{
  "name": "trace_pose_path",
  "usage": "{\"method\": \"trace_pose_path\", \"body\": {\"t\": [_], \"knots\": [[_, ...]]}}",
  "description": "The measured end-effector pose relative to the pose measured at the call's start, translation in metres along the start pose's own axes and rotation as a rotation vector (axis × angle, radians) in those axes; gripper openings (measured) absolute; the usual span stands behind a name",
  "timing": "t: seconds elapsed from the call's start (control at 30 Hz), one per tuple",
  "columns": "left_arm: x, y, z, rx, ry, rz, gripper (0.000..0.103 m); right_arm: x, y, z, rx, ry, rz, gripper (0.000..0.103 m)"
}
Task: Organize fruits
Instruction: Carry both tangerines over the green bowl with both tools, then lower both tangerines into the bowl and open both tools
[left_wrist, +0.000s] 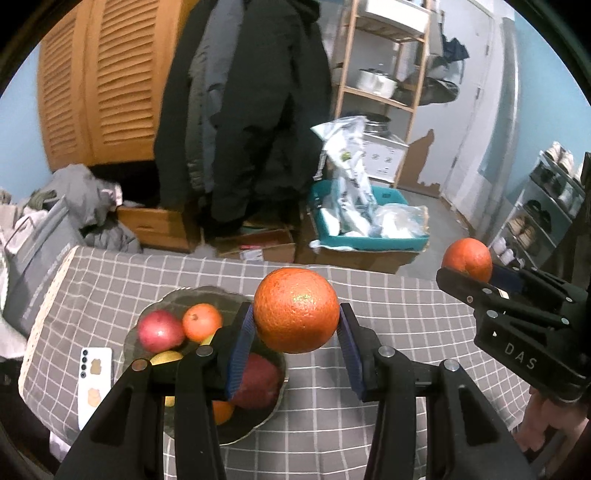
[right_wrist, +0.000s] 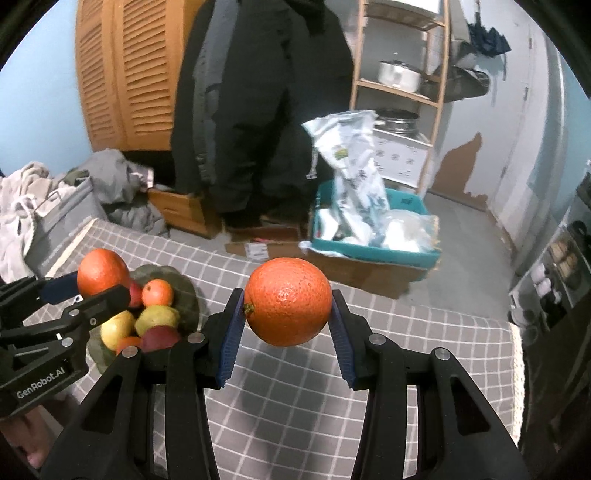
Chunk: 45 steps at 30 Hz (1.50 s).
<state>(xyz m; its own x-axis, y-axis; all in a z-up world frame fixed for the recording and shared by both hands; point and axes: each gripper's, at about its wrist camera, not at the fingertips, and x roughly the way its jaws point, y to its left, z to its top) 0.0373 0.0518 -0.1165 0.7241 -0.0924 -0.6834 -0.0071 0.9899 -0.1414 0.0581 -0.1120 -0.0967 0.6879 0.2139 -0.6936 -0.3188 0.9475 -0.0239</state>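
Note:
My left gripper (left_wrist: 296, 325) is shut on a large orange (left_wrist: 296, 309) and holds it above the checked tablecloth, just right of a glass fruit bowl (left_wrist: 177, 295). The bowl holds a red apple (left_wrist: 160, 330), a small orange (left_wrist: 202, 321), a second red apple (left_wrist: 256, 380) and yellow fruit. My right gripper (right_wrist: 287, 325) is shut on a second large orange (right_wrist: 288, 301), raised over the table to the right of the bowl (right_wrist: 186, 288). In the left wrist view the right gripper (left_wrist: 476, 275) shows at the right with its orange (left_wrist: 467, 258); in the right wrist view the left gripper (right_wrist: 92, 291) shows at the left with its orange (right_wrist: 102, 271).
A white phone (left_wrist: 95, 384) lies on the grey checked tablecloth (left_wrist: 406, 332) left of the bowl. Beyond the table's far edge are hanging dark coats (left_wrist: 243, 110), a teal bin of bags (left_wrist: 369, 221), cardboard boxes, a wooden shelf (left_wrist: 384, 74) and laundry at the left.

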Motion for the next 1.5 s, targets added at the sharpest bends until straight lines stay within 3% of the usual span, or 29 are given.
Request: {"method": "trace_pose_path", "body": {"t": [0.3,0.6,0.77,1.07,1.37,1.5], "knots": [[0.011,0.045,-0.006,-0.058,0.029,0.066,0.046,0.036,0.028,0.007,-0.013,0.052,0.079,0.044],[0.041,0.088,-0.022,-0.129,0.112,0.125,0.046,0.084,0.065,0.007,-0.056,0.132,0.144,0.044],[0.060,0.100,-0.032,-0.155,0.163,0.145,0.046,0.111,0.080,0.006,-0.060,0.183,0.205,0.044],[0.089,0.112,-0.045,-0.187,0.230,0.154,0.046,0.154,0.093,-0.010,-0.061,0.291,0.242,0.044],[0.105,0.117,-0.053,-0.208,0.275,0.165,0.046,0.173,0.103,-0.018,-0.071,0.335,0.270,0.045],[0.103,0.116,-0.052,-0.204,0.262,0.174,0.063,0.175,0.102,-0.017,-0.065,0.337,0.276,0.045]]}}
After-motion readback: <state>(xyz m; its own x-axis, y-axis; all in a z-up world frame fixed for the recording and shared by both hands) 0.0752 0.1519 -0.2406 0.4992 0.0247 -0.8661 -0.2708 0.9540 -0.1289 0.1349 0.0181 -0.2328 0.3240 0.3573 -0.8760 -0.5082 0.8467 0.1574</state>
